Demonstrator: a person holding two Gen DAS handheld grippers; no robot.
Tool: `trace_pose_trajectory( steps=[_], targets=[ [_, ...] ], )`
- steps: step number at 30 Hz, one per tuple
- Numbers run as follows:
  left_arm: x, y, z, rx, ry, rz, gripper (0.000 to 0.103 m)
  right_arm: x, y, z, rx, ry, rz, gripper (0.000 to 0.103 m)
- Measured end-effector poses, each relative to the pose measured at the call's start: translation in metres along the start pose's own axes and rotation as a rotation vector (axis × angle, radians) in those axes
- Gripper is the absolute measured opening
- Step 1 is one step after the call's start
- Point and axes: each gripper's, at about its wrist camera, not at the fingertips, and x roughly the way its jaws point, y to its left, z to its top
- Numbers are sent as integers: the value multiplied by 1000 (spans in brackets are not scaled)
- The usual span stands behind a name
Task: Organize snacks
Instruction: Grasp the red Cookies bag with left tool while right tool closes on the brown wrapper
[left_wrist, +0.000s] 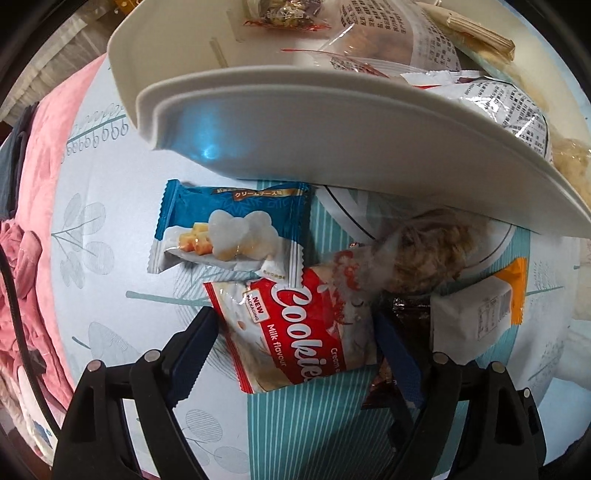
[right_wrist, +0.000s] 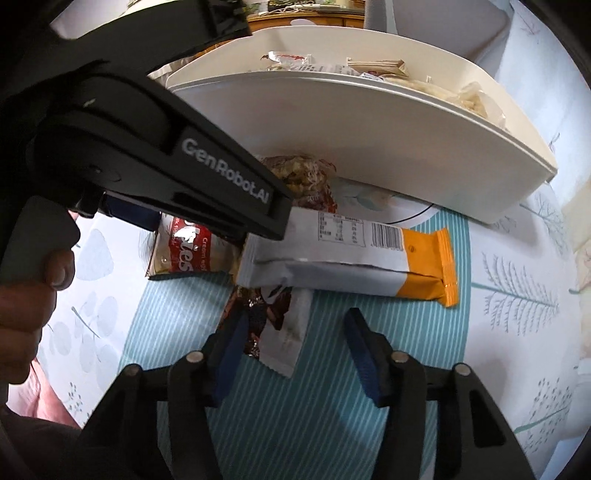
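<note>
My left gripper (left_wrist: 295, 339) is open, its fingers either side of a red and white Cookies packet (left_wrist: 303, 325) lying on the cloth. A blue cheese-snack packet (left_wrist: 229, 225) lies just beyond it. A clear bag of brownish snacks (left_wrist: 428, 251) sits by the white bin (left_wrist: 332, 147), which holds several packets. My right gripper (right_wrist: 295, 332) is open above a white and dark brown wrapper (right_wrist: 284, 332). A white and orange packet (right_wrist: 351, 262) lies just beyond it. The left gripper's body (right_wrist: 166, 158) covers part of the Cookies packet (right_wrist: 188, 251).
A leaf-patterned blue and white cloth (right_wrist: 517, 295) covers the surface. A pink blanket (left_wrist: 40, 206) lies at the left. A black cable (left_wrist: 14, 306) runs over the blanket. The white and orange packet also shows in the left wrist view (left_wrist: 476, 314).
</note>
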Motion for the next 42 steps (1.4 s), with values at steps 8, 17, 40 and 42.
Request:
trace_pose_trajectory(
  steps=[8, 17, 40, 42],
  targets=[
    [-4, 2, -9, -32, -7, -5, 64, -2, -4, 0, -27, 4, -2, 23],
    [-12, 10, -18, -36, 24, -19, 54, -3, -21, 0, 16, 29, -15, 0],
    [-49, 73, -70, -47, 36, -89, 53, -38, -21, -10, 231, -81, 126, 0],
    [-54, 74, -69, -45, 30, -91, 53, -39, -15, -13, 227, -74, 115, 0]
  ],
)
